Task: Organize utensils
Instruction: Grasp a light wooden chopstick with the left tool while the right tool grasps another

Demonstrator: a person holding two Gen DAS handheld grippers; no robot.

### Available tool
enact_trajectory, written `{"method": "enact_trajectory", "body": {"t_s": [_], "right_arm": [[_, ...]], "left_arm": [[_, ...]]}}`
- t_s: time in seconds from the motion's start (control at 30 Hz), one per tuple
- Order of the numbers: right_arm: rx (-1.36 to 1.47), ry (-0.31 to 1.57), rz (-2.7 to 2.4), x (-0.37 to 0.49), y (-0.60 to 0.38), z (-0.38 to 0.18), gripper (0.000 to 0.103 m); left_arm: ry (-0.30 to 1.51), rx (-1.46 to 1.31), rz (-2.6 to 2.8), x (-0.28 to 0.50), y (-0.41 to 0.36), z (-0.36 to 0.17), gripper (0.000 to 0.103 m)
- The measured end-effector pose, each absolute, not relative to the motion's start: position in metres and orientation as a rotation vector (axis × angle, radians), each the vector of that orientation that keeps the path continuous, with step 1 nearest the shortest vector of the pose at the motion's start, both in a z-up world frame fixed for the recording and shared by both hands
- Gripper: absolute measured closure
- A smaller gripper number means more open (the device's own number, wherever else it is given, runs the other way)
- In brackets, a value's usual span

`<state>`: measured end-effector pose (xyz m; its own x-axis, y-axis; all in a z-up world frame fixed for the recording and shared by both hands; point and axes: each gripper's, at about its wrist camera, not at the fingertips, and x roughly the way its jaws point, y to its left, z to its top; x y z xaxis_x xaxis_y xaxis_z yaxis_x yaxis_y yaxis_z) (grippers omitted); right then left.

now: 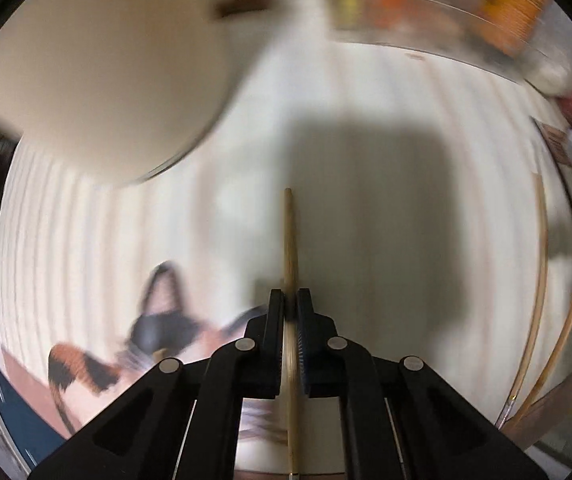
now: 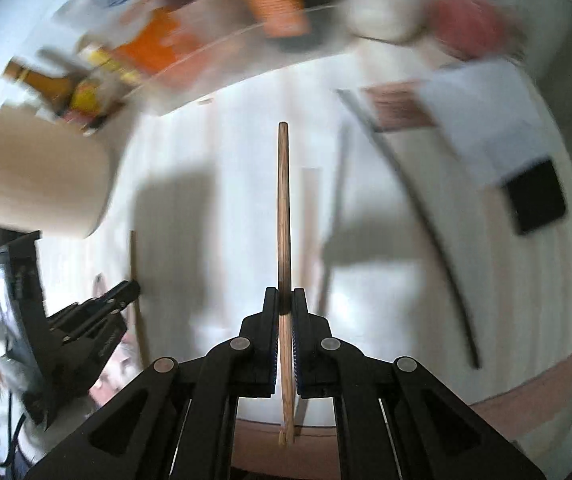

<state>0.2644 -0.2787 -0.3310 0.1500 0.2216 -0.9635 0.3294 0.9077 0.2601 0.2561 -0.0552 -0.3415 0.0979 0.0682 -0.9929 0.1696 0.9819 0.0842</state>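
My left gripper (image 1: 290, 300) is shut on a light wooden chopstick (image 1: 289, 236) that points forward above the white table. My right gripper (image 2: 284, 300) is shut on a darker wooden chopstick (image 2: 284, 200), also pointing forward. The left gripper (image 2: 126, 286) with its chopstick (image 2: 136, 280) shows at the left of the right wrist view. A beige cylindrical holder (image 1: 98, 72) stands at the upper left, also in the right wrist view (image 2: 42, 176). More chopsticks (image 1: 541, 264) lie at the right edge. Both views are motion-blurred.
A clear tray of bottles and orange packets (image 2: 206, 32) stands at the back. A long dark stick (image 2: 437, 240), a white paper (image 2: 489, 112), a black card (image 2: 535, 196) and a red object (image 2: 465, 24) lie on the right. A cat-print mat (image 1: 154, 336) lies at lower left.
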Motion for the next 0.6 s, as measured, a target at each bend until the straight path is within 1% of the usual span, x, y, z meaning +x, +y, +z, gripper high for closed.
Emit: {"method": "enact_trajectory", "body": {"t_s": [0.17, 0.3, 0.37, 0.4, 0.43, 0.53, 0.6], "right_arm": [[0.398, 1.514, 0.030, 0.288, -0.223, -0.354, 0.097], [0.321, 1.582, 0.066, 0.301, -0.190, -0.376, 0.097], [0.277, 1.604, 0.067, 0.309, -0.180, -0.385, 0.097], [0.237, 1.625, 0.069, 0.311, -0.173, -0.389, 0.097], [0.218, 1.624, 0.066, 0.314, -0.169, -0.390, 0.096], [0.180, 1.671, 0.059, 0.321, -0.164, -0.392, 0.096], [0.185, 1.698, 0.048, 0.328, -0.161, -0.395, 0.096]], "left_arm": [[1.482, 0.105, -0.009, 0.240, -0.014, -0.337, 0.099], [1.487, 0.048, 0.007, 0.234, 0.004, -0.335, 0.099], [1.488, 0.027, -0.001, 0.224, 0.025, -0.333, 0.099], [1.491, 0.019, -0.002, 0.242, 0.031, -0.333, 0.099], [1.492, 0.007, -0.002, 0.243, 0.034, -0.333, 0.099], [1.495, -0.035, -0.007, 0.244, 0.050, -0.337, 0.094], [1.506, -0.054, -0.011, 0.254, 0.050, -0.338, 0.094]]}}
